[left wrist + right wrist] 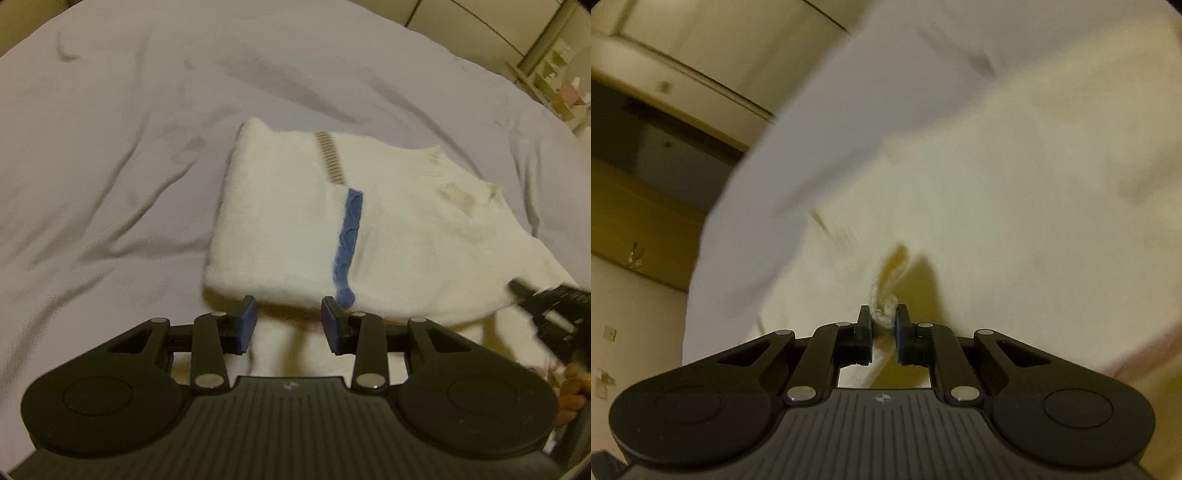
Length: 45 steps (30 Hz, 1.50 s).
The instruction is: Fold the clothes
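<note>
On the bed, one white garment is lying folded, its blue strip showing only from the left wrist, where the left tongs are gaping, gripping nothing. Only the right wrist is showing the right tongs pinching its edge.

A rumpled pale-grey bedsheet fills most of the left wrist view, with cream panelled cupboard doors and a small shelf unit behind it, while the right wrist view shows a cream wall and a dark recess under warm, dim light.
</note>
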### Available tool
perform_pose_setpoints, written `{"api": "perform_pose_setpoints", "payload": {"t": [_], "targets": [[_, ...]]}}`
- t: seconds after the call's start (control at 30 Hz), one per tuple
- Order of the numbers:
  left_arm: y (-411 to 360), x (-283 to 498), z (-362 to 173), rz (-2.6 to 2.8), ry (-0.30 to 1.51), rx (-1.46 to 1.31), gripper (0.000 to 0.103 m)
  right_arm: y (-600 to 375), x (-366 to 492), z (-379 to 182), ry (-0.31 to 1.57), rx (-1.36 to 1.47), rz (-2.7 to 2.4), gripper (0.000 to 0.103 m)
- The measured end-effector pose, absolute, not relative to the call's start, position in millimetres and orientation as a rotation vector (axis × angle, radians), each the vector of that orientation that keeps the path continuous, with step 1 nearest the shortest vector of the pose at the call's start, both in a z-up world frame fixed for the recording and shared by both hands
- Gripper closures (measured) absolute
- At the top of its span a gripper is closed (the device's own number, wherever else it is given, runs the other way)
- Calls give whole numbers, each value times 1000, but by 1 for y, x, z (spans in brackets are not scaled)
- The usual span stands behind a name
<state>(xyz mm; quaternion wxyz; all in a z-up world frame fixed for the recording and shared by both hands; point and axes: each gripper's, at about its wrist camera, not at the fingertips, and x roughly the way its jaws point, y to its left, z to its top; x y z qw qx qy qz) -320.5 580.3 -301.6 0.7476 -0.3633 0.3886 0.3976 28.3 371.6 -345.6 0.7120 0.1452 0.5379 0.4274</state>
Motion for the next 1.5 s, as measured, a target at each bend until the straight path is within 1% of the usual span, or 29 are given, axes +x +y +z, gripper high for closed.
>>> {"api": "perform_pose_setpoints", "payload": {"t": [0.1, 0.27, 0.4, 0.47, 0.53, 0.57, 0.63, 0.67, 0.73, 0.77, 0.87, 0.93, 1.0, 1.03, 1.17, 1.3, 1.43, 1.5], "targets": [[579, -308, -302, 832, 860, -778, 73, 346, 40, -325, 1094, 296, 885, 92], [576, -288, -308, 777, 884, -755, 75, 312, 60, -345, 1129, 222, 737, 91], [574, -278, -312, 759, 907, -731, 75, 311, 58, -357, 1134, 172, 733, 91], [573, -277, -312, 760, 918, -719, 75, 314, 56, -361, 1127, 136, 711, 89], [572, -276, -314, 763, 933, -711, 75, 315, 57, -367, 1142, 108, 672, 84], [571, -274, -315, 766, 942, -706, 75, 315, 58, -370, 1153, 96, 650, 82], [567, -270, -315, 768, 965, -682, 75, 309, 57, -368, 1152, 84, 625, 72], [564, -267, -315, 768, 977, -669, 75, 302, 56, -364, 1154, 88, 617, 71], [558, -261, -315, 760, 999, -651, 75, 283, 57, -356, 1160, 108, 587, 54], [553, -257, -316, 749, 1007, -647, 75, 262, 57, -350, 1156, 116, 555, 52], [538, -245, -315, 715, 1027, -640, 75, 192, 71, -348, 1179, 230, 437, 52], [525, -235, -314, 690, 1036, -633, 75, 137, 86, -350, 1181, 343, 326, 54], [512, -224, -312, 667, 1042, -621, 75, 76, 101, -350, 1144, 492, 222, 54], [505, -219, -312, 656, 1045, -615, 75, 51, 107, -349, 1119, 548, 177, 52], [480, -195, -308, 615, 1055, -584, 75, -32, 124, -342, 1002, 745, 61, 52], [454, -164, -301, 567, 1047, -572, 75, -69, 140, -346, 955, 827, 46, 52], [423, -127, -295, 505, 1040, -544, 74, -78, 157, -352, 955, 833, 69, 53], [409, -109, -290, 476, 1031, -531, 74, -78, 163, -347, 949, 793, 87, 54]]}}
